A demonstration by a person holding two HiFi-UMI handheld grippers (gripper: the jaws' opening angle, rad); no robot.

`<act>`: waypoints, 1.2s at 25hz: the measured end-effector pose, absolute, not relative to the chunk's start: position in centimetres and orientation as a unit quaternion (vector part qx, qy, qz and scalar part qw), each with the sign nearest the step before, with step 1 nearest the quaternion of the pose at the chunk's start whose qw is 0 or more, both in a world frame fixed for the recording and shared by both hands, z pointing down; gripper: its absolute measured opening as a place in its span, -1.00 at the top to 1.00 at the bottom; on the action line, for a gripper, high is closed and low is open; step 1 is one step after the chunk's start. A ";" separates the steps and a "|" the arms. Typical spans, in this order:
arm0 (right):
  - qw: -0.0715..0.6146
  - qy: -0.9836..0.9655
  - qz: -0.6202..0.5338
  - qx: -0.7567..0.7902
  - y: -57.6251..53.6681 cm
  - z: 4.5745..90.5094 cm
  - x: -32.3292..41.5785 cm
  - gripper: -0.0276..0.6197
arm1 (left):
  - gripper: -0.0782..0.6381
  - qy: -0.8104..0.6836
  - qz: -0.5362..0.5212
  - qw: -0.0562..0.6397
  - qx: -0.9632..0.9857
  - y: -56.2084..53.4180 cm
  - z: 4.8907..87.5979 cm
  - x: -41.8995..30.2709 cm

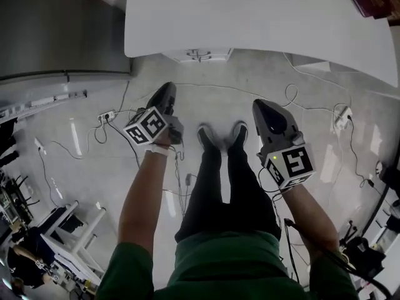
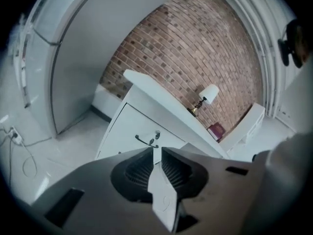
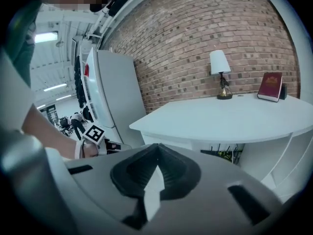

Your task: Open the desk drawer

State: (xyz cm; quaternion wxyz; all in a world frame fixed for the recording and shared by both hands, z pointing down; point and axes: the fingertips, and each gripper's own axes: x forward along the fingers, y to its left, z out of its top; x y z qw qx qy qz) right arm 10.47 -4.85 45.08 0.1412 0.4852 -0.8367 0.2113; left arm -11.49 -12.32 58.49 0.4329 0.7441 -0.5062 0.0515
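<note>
The white desk (image 1: pixel 262 17) stands ahead of me, and its drawer (image 1: pixel 199 55) with a dark handle sits shut under the near edge. In the left gripper view the drawer (image 2: pixel 128 127) and its handle (image 2: pixel 145 141) lie just beyond the jaw tips, still apart from them. My left gripper (image 1: pixel 167 91) (image 2: pixel 157 148) hangs low over the floor, its jaws a narrow slit apart with nothing between them. My right gripper (image 1: pixel 261 105) (image 3: pixel 157 146) is shut and empty, level with the desk top (image 3: pixel 230 116).
A grey fridge (image 1: pixel 56 24) (image 3: pixel 115 92) stands left of the desk. A lamp (image 3: pixel 220 72) and a red book (image 3: pixel 270 86) rest on the desk top against the brick wall. Cables and a power strip (image 1: pixel 106 115) lie on the floor around the person's feet (image 1: pixel 222 136).
</note>
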 end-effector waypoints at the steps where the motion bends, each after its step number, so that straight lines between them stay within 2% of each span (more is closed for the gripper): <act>1: 0.143 -0.839 0.212 0.481 -5.0 45.9 10.5 0.91 | 0.69 -0.505 0.039 0.448 0.737 -12.6 59.6 -11.1; 5: 0.150 -0.838 0.222 0.475 -5.4 48.6 10.8 0.91 | 0.56 -0.479 -0.010 0.493 0.726 -13.7 62.9 -9.0; 11: 0.159 -0.834 0.232 0.474 -5.6 52.3 11.4 0.91 | 0.43 -0.470 -0.071 0.526 0.705 -17.5 66.5 -7.9; 22: 0.182 -0.818 0.280 0.469 -3.3 59.3 12.1 0.91 | 0.43 -0.479 -0.120 0.553 0.671 -23.7 72.2 -7.2; 30: 0.182 -0.808 0.305 0.470 -3.1 61.8 11.8 0.91 | 0.43 -0.461 -0.196 0.561 0.659 -25.5 72.3 -7.0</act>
